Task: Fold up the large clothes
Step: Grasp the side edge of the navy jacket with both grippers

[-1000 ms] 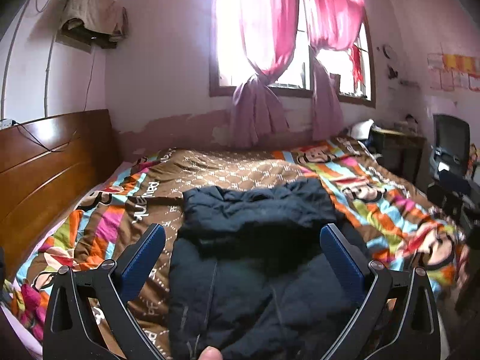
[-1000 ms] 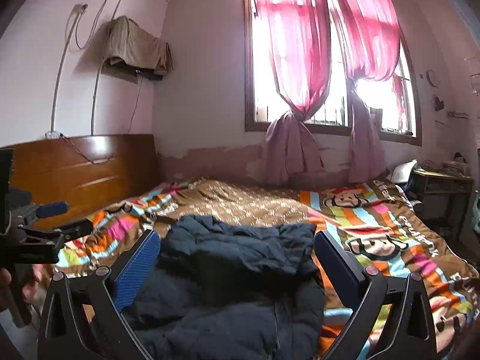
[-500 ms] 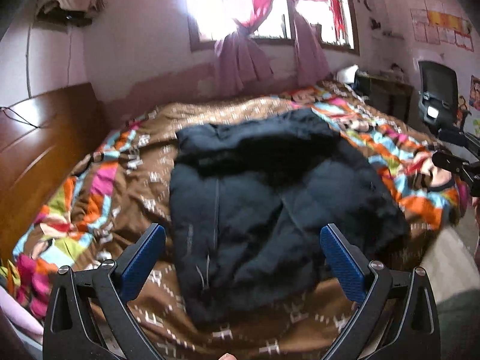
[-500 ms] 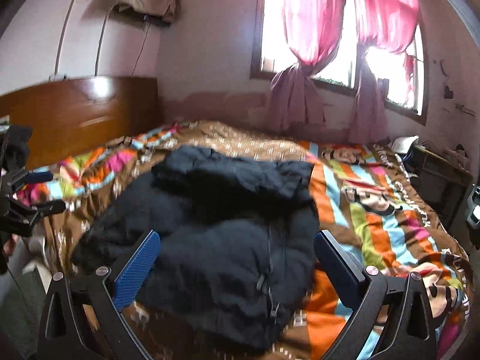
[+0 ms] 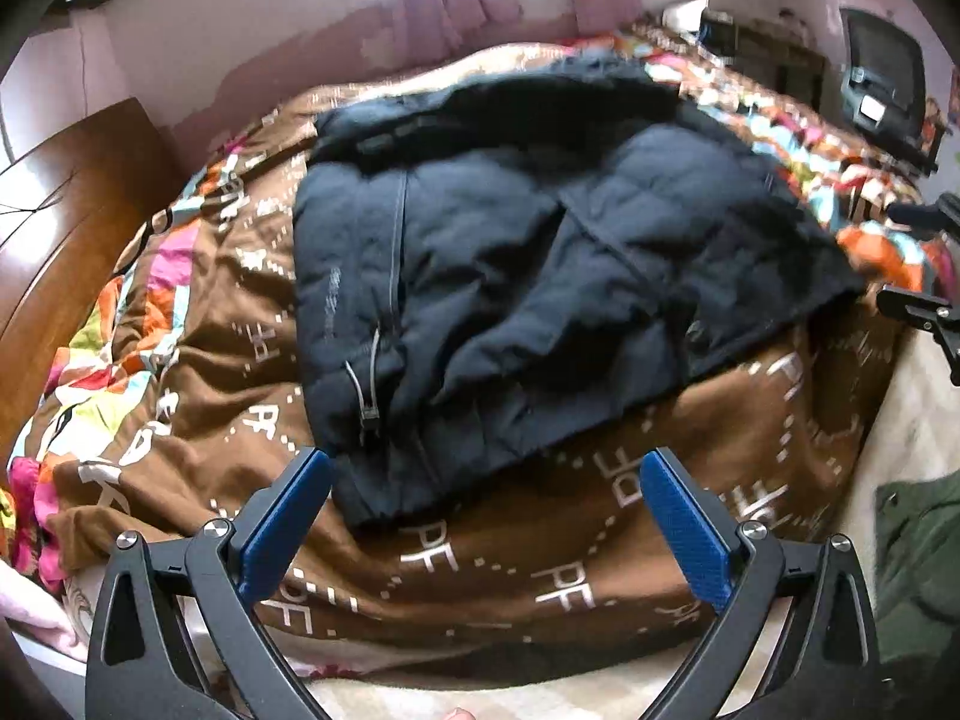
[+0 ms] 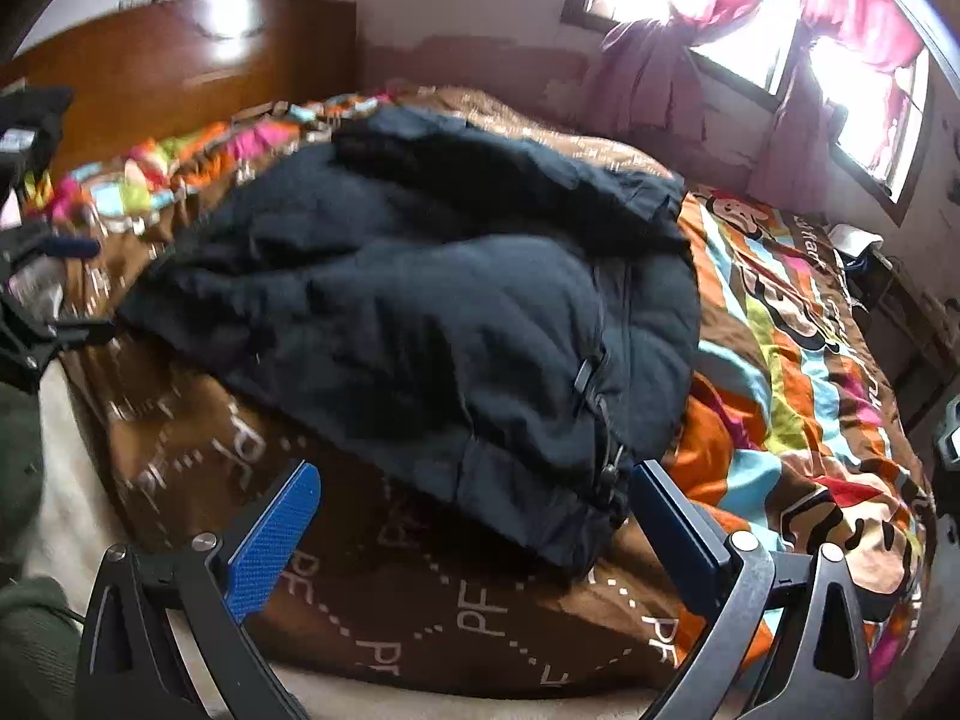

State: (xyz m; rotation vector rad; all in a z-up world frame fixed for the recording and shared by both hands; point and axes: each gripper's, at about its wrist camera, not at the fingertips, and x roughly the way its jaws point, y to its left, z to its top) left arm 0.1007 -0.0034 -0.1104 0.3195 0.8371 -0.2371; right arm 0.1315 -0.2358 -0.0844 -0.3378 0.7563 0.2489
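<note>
A large dark navy padded jacket [image 5: 528, 264] lies rumpled on a bed, its zipper running down the left side in the left wrist view; it also shows in the right wrist view [image 6: 420, 312]. My left gripper [image 5: 486, 510] is open and empty, hovering just above the jacket's near hem. My right gripper [image 6: 474, 516] is open and empty, its right finger close to the jacket's near zipper corner. Part of the right gripper shows at the right edge of the left wrist view [image 5: 924, 312].
The bed carries a brown and multicoloured quilt [image 5: 480, 552] with "PF" lettering. A wooden headboard [image 6: 180, 66] stands at the left. A window with pink curtains [image 6: 750, 6] is behind the bed. A desk and a chair [image 5: 882, 90] stand at the far right.
Both grippers have tilted down and moved closer to the bed. The jacket's near hem now lies between the fingers. Both stay open.
</note>
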